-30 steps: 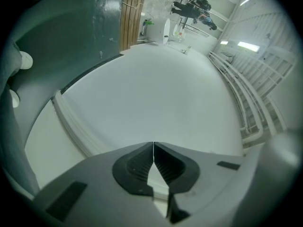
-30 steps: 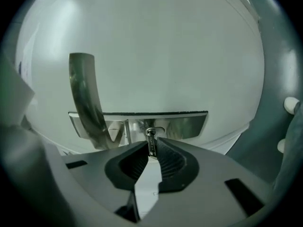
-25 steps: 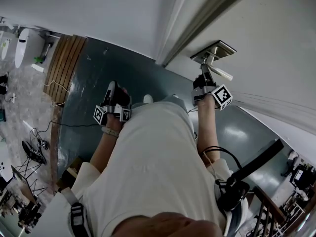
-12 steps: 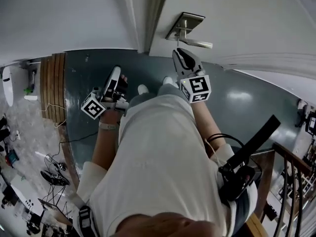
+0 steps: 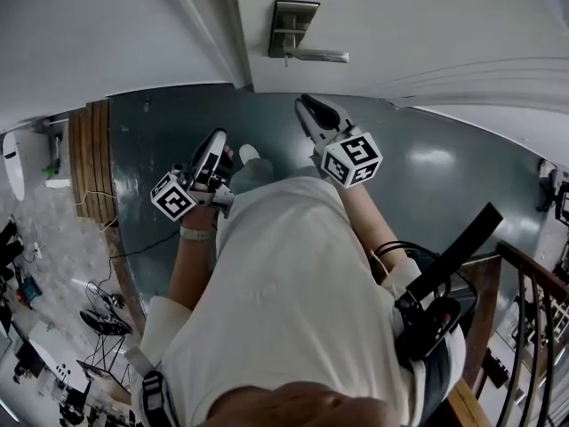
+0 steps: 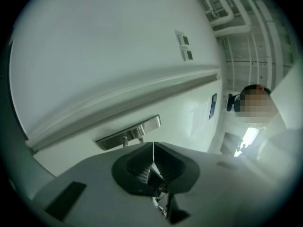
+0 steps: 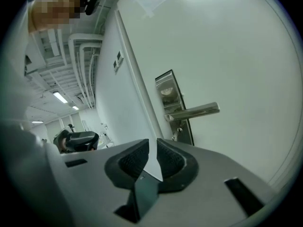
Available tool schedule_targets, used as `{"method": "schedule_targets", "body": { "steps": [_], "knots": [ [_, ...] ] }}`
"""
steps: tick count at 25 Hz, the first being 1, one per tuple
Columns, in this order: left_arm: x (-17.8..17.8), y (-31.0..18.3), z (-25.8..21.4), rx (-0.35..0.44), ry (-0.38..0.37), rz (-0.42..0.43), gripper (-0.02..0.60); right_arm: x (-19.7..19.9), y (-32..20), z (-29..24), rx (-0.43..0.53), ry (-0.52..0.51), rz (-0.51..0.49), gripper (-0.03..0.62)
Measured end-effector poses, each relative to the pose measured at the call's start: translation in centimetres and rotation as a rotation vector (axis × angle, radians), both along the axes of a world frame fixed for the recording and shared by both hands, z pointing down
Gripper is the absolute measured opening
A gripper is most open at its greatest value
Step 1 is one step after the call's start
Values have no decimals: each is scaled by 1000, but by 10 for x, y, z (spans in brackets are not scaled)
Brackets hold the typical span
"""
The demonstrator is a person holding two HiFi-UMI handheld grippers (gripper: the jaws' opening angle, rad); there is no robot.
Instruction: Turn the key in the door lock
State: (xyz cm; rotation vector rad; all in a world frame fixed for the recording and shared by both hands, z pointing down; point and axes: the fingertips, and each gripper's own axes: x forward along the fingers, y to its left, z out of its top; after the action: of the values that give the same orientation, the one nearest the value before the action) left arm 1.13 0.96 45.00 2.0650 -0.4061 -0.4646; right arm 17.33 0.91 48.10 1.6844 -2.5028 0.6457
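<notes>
Head view and the two gripper views at a closed white door [image 5: 427, 16]. We see the metal lock plate [image 5: 292, 27] mounted near the door's edge, with its lever handle [image 5: 320, 56] pointing away from the door frame [image 5: 218, 25]. In the right gripper view the lock plate [image 7: 168, 91] stands upright, the lever handle [image 7: 196, 111] crosses it, and a small key [image 7: 176, 133] sticks out of the plate just below the lever; the head view is too coarse to show the key. The right gripper [image 5: 303, 105] points toward the door below the lever, near it but not touching it. Its own view shows the right gripper [image 7: 153, 145] with its jaws a narrow wedge apart and only the door's white surface visible between them. Its marker cube [image 5: 351, 158] faces the head camera. The left gripper [image 5: 219, 139] is held over the dark glossy floor [image 5: 160, 123], well to the left of the lock. In its own view the left gripper [image 6: 153, 146] has its jaws drawn together to a hairline seam with nothing between them, and the lock plate [image 6: 137, 131] appears tilted beyond them. A slatted wooden panel [image 5: 89, 149] lies at the floor's left edge, and a stair railing [image 5: 524, 327] rises at lower right.
</notes>
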Motion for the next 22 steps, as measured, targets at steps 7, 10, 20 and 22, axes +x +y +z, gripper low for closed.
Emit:
{"method": "schedule_targets", "body": {
  "steps": [7,10,20,22],
  "knots": [
    [60,81,5,11,-92,-37,9,59,81,5,18,-84,-48,66],
    [83,122,5,5,-105,-43,9,75,121,4,17,-75,-78,66],
    [103,183,-16,59,-111,20,9,79,192,-18,34,-115,-40,66],
    [96,187,-21,69,-98,29,9,70,197,-24,40,-114,-34,66]
  ]
}}
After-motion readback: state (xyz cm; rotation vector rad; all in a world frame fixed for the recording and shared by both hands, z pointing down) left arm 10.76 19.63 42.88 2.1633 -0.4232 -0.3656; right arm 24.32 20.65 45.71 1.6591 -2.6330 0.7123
